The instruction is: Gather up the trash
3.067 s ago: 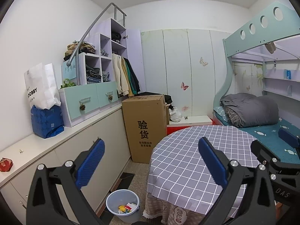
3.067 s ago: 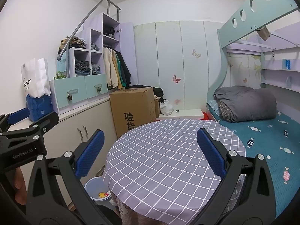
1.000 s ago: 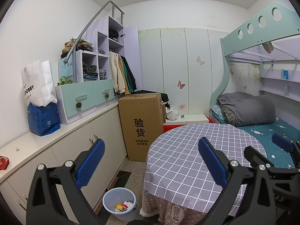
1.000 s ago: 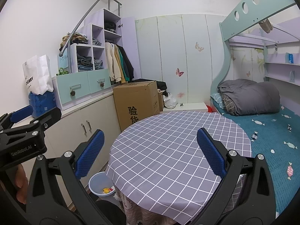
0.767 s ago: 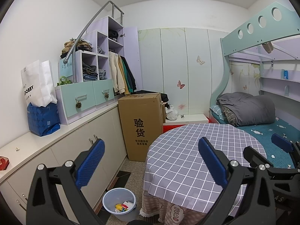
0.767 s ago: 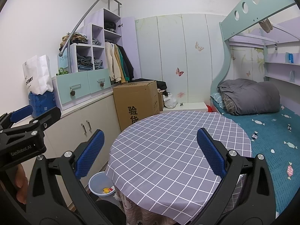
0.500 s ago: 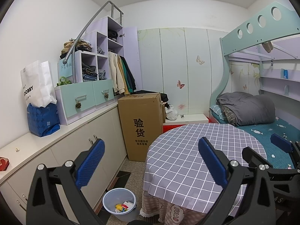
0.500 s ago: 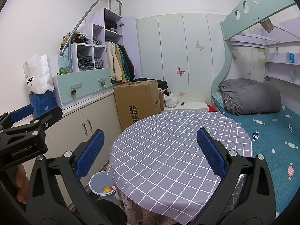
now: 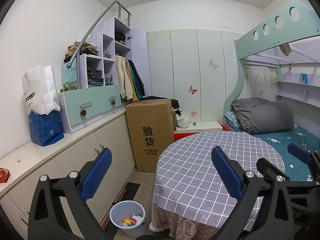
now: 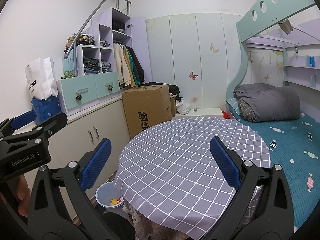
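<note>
I see a checked round table [image 9: 210,160], cardboard box [image 9: 150,128] behind, grey duvet [image 10: 268,102] on bed.

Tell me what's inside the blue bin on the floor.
The bin holds a few colourful wrappers, yellow and red among them. The table's edge hides part of it in the right wrist view.

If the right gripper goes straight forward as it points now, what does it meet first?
Most likely the round table's checked cloth: the open right gripper points across its top with nothing between. Depth is unclear, so it might pass just above.
</note>
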Action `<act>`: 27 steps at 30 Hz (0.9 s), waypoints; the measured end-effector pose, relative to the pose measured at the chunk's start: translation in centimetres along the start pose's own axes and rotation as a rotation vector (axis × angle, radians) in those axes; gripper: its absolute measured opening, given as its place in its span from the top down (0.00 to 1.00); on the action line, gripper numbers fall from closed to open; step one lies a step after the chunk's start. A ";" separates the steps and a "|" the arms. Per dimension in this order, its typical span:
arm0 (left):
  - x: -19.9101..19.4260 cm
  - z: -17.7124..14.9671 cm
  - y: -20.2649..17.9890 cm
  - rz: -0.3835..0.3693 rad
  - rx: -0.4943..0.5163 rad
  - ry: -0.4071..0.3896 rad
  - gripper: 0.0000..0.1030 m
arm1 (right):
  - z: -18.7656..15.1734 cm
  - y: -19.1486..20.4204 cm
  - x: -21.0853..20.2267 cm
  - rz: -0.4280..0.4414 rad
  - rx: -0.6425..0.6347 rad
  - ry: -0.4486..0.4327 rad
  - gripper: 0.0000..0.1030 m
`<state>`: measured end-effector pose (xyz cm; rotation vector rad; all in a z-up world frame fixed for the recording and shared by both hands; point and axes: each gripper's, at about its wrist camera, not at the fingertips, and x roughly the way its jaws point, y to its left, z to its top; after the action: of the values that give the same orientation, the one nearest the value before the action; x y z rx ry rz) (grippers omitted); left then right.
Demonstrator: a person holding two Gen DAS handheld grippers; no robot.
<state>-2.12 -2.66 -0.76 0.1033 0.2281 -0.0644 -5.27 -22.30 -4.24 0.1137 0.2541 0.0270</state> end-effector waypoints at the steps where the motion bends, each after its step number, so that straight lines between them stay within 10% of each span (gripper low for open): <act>1: 0.0 0.0 0.0 0.000 0.000 0.000 0.05 | 0.0 0.0 0.0 -0.001 0.000 0.000 0.06; 27: 0.1 -0.5 0.3 -0.005 0.002 0.008 0.05 | -0.4 -0.5 0.3 0.011 0.003 0.016 0.06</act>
<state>-2.07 -2.32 -1.20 0.1054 0.2360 -0.0688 -5.13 -22.75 -4.79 0.1177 0.2690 0.0384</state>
